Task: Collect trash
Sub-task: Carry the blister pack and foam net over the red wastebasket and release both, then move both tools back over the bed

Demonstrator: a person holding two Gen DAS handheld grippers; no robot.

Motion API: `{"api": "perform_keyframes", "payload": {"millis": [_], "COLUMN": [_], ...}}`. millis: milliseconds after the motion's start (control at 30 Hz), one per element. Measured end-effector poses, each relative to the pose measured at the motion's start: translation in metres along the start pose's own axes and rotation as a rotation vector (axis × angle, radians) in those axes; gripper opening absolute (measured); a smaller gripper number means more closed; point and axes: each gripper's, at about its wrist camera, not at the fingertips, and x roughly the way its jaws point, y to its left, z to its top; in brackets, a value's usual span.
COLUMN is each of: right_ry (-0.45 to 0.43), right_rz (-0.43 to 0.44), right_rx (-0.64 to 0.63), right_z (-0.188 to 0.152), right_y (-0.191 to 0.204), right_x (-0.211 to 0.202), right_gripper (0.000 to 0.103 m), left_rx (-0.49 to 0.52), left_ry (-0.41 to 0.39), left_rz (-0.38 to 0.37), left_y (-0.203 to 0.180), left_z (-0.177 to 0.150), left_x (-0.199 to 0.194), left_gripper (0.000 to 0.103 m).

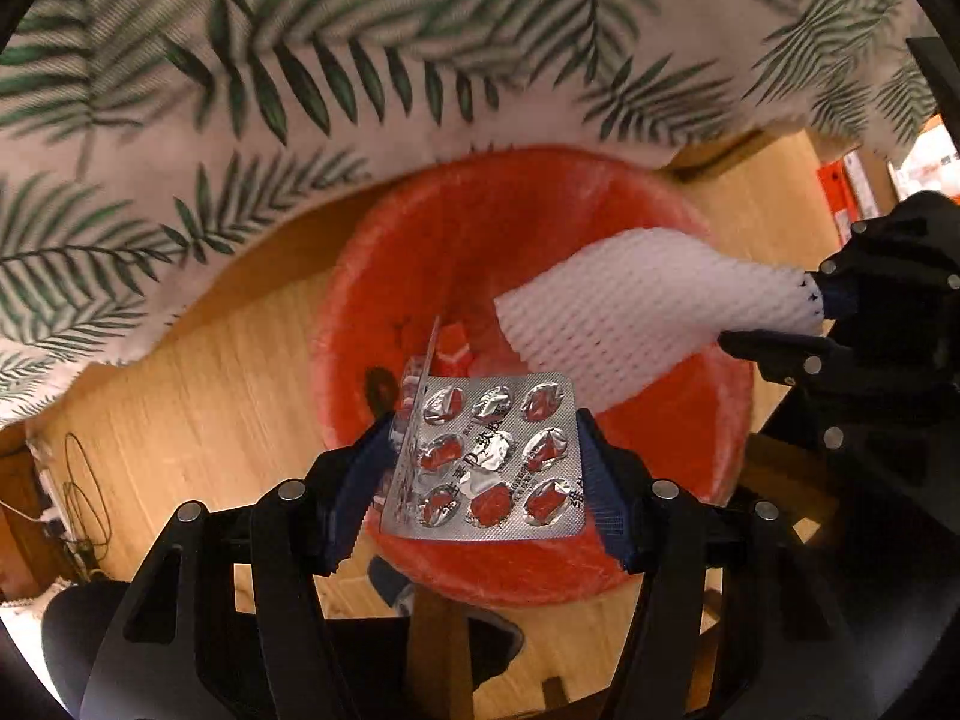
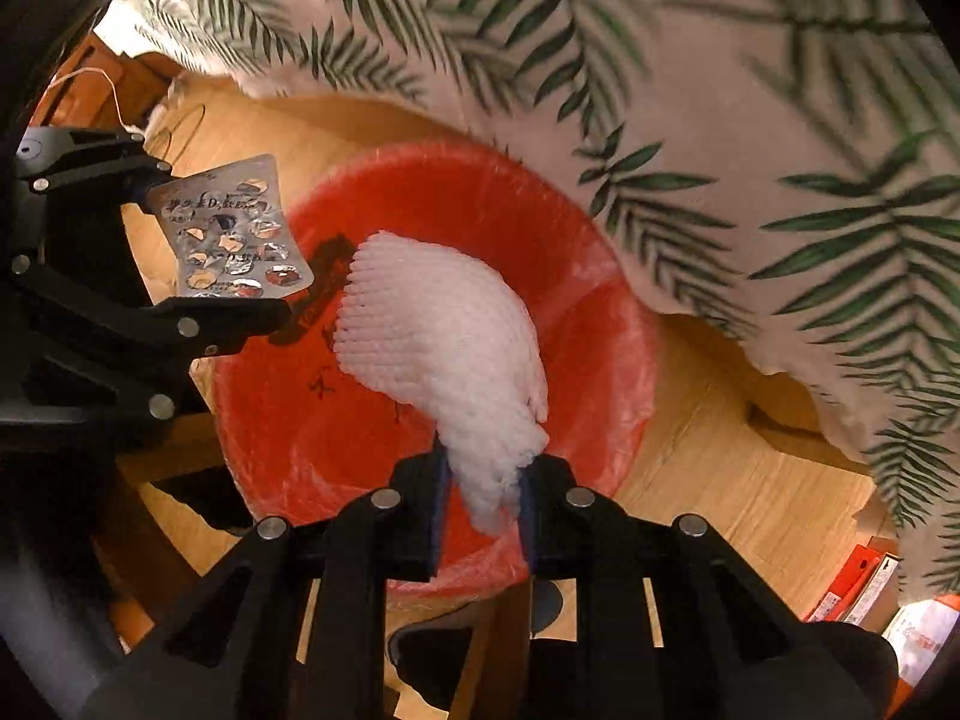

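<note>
Below both jaws sits a round red plastic-lined bin [image 1: 540,570]. Left gripper [image 1: 486,468] clamps a flat silver foil blister sheet [image 1: 489,456]; right gripper [image 2: 483,480] pinches a white foam mesh sleeve [image 2: 444,324], long axis pointing away over the bin.

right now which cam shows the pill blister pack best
Left wrist view: the blister pack fills the centre, foil side up, clamped in the left gripper. In the right wrist view it is small, at the left edge, seen slantwise.

Straight below, the mouth of the red bin [image 1: 678,438] lies open, with only a few scraps at its bottom. The leaf-print tablecloth [image 1: 360,60] overhangs the far rim, closing that side; bare wooden floor [image 1: 228,372] flanks the bin
</note>
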Motion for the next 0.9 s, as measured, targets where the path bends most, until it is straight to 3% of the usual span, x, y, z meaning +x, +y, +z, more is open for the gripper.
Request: {"api": "perform_keyframes", "payload": {"millis": [567, 667, 767, 900], "right_ry": [0.135, 0.148, 0.144, 0.143], "right_rz": [0.035, 0.045, 0.042, 0.040], "right_rx": [-0.042, -0.040, -0.038, -0.042], "right_z": [0.007, 0.009, 0.014, 0.016], "right_y": [0.017, 0.016, 0.010, 0.010], "right_x": [0.046, 0.052, 0.047, 0.047], "right_gripper": [0.021, 0.027, 0.044, 0.056], "left_rx": [-0.011, -0.008, -0.008, -0.014], "left_ry": [0.099, 0.107, 0.108, 0.112], "left_rz": [-0.008, -0.005, -0.003, 0.000], "left_y": [0.007, 0.005, 0.006, 0.006], "left_z": [0.005, 0.004, 0.001, 0.001], "left_x": [0.036, 0.042, 0.044, 0.045], "left_gripper": [0.062, 0.067, 0.077, 0.083]}}
